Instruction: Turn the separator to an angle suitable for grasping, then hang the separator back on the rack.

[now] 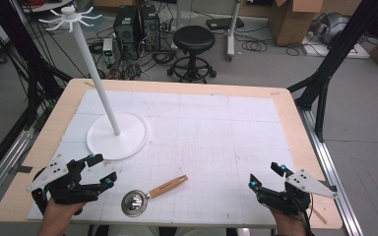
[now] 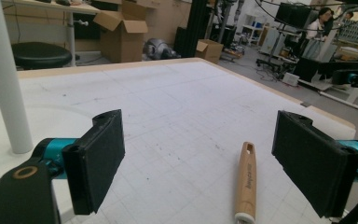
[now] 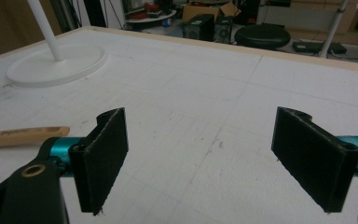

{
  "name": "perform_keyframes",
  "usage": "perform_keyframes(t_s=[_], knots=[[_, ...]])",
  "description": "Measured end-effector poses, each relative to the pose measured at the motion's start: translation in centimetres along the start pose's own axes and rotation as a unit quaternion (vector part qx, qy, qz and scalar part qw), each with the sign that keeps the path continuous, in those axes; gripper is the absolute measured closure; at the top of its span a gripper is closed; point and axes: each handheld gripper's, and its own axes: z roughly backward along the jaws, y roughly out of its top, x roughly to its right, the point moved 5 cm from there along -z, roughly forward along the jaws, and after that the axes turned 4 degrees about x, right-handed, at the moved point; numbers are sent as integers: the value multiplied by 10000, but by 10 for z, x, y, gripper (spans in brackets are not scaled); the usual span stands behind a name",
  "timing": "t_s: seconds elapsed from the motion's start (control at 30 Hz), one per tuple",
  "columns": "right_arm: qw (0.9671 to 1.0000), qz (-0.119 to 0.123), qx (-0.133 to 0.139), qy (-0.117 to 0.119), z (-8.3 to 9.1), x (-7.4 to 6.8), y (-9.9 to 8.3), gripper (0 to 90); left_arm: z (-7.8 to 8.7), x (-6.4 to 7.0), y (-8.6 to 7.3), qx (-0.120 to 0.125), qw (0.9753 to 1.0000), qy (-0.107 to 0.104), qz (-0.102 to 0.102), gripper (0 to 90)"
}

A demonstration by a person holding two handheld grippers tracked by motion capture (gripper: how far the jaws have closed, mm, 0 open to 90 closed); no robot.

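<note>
A metal scoop with a wooden handle lies near the table's front edge, bowl toward the front left. Its handle points away between the left gripper's jaws, and its handle end lies at the left of the right gripper view. My left gripper is open at the front left, just left of the scoop, with nothing between its pads. My right gripper is open at the front right over bare mat. A white stand with a round base and a tall pole rises behind the left gripper.
The white gridded mat covers a wooden table. Behind the table stand a black stool, computer cases and cardboard boxes. Black frame legs stand at the right.
</note>
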Motion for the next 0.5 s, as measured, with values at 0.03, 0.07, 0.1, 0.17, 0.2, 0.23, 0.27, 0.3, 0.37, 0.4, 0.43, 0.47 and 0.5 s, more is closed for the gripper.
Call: perform_keyframes(t_s=[0.03,0.07,0.1,0.17,0.2,0.23,0.27,0.3,0.37,0.4,0.43,0.47,0.5], knots=[[10000,-39,-20,14,0,0,-1,179,0,0,0,-4,10000,4,-1,178],[10000,-74,-11,14,1,0,-1,179,0,1,-1,-12,10000,-17,-3,179],[10000,-98,-9,10,2,0,-1,181,0,1,-1,-15,10000,-17,-25,184],[10000,-63,5,-18,2,0,0,183,-2,1,-1,-7,10000,-41,-14,186],[10000,-62,28,-31,2,0,1,183,-3,1,-1,-4,10000,-52,-17,186],[10000,-57,36,-43,2,1,1,183,-5,1,-1,-13,10000,-70,-3,186],[10000,-60,52,-53,2,1,1,183,-6,1,-1,-36,10000,-85,-2,186],[9999,-127,42,-49,1,1,1,182,-8,1,-2,-47,9999,-89,4,186],[9999,-118,19,-34,-1,2,0,183,-9,1,-2,-65,9999,-85,-42,190],[9999,-115,3,-31,-1,2,0,183,-10,2,-2,-47,9999,-75,-64,192],[9999,-104,8,-35,-1,1,0,183,-10,3,-2,-43,10000,-64,-59,187],[10000,-94,12,-22,-1,0,0,182,-11,4,-2,-36,10000,-74,-41,181],[10000,-89,9,-21,-1,0,0,182,-11,5,-2,-48,9999,-101,-35,180]])
